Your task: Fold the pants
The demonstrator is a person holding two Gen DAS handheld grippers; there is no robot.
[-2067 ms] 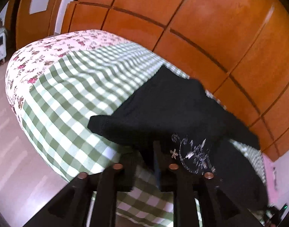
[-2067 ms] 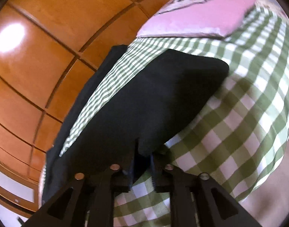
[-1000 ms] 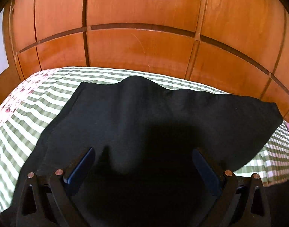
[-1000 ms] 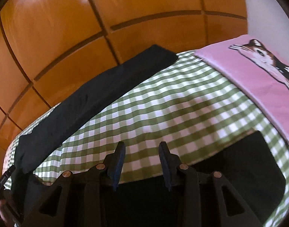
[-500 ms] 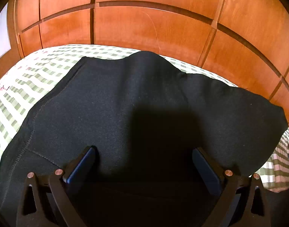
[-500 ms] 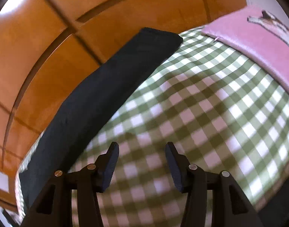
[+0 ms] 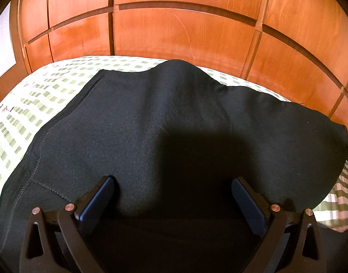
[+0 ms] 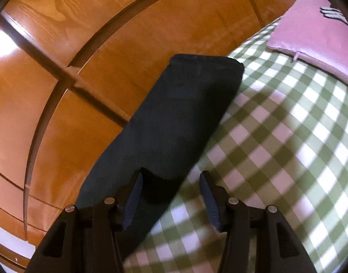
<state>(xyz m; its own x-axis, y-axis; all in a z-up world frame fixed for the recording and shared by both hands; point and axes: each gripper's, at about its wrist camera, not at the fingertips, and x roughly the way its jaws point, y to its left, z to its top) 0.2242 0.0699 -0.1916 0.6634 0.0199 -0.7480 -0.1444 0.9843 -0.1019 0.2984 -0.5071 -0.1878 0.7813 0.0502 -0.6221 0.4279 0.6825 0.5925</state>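
Note:
The black pants (image 7: 174, 122) lie on the green checked bedspread (image 7: 26, 118) and fill most of the left wrist view. My left gripper (image 7: 172, 182) is wide open and empty, low over the pants' wide part. In the right wrist view one black pant leg (image 8: 180, 113) runs along the bed's far edge beside the wooden wall. My right gripper (image 8: 170, 179) is open and empty, with the leg's near edge between its fingers.
An orange wooden panelled wall (image 7: 185, 29) stands right behind the bed. A pink pillow (image 8: 310, 34) lies at the upper right of the right wrist view. The checked bedspread (image 8: 287, 136) spreads to the right of the pant leg.
Both grippers let go of the pants and opened. The left one moved in low over the pants. The right one swung toward the pant leg by the wall and opened wider.

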